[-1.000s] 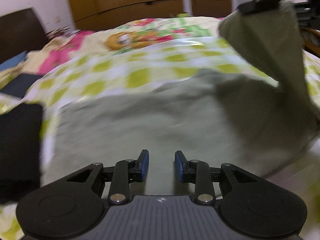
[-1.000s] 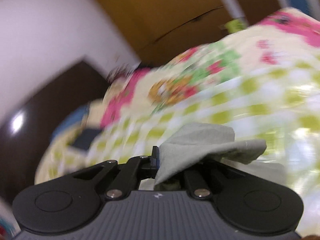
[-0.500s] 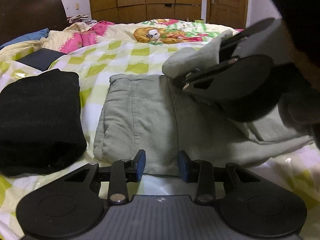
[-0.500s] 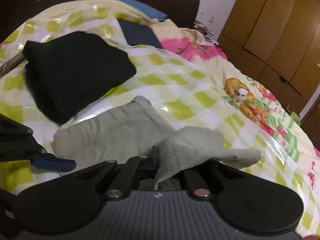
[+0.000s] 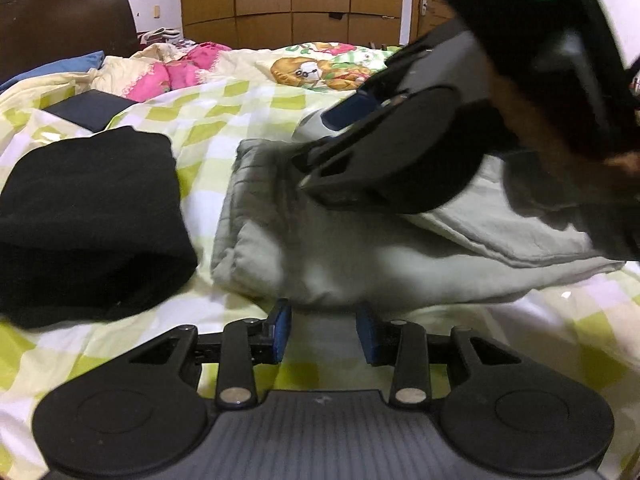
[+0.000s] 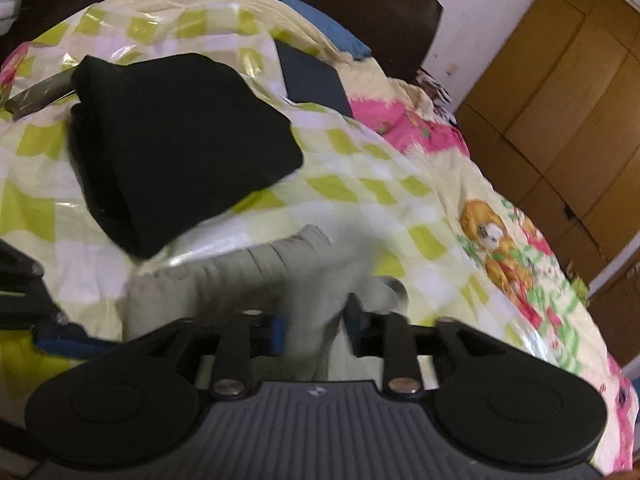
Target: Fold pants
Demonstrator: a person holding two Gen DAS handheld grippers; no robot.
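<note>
Left wrist view: the grey-green pants (image 5: 360,256) lie folded on the bed's checked yellow-green sheet (image 5: 224,120), filling the centre and right of the frame, with the ribbed waistband end toward the centre left. The left claw (image 5: 323,330) sits at the lower centre, its blue pads (image 5: 282,330) spread wide with nothing between them, just short of the near edge of the pants. The right claw (image 5: 344,114) reaches in from the upper right, low over the pants; a pale bit of cloth shows at its tip, and this view does not settle whether it grips it. A folded black garment (image 5: 88,216) lies at the left, apart from the pants. A dark blue flat item (image 5: 86,110) lies beyond it in the upper left, and a pink blanket (image 5: 184,68) is bunched at the upper centre.

Right wrist view: the right claw (image 6: 316,330) appears at the lower centre with its fingers parted; blurred pants cloth (image 6: 256,276) lies between and below them, not pinched. The black garment (image 6: 180,148) occupies the upper left, the cartoon-print quilt (image 6: 500,248) the right, and wooden wardrobe doors (image 6: 568,92) the upper right. A blue pad (image 6: 64,342) of the left claw shows at the lower left edge.
</note>
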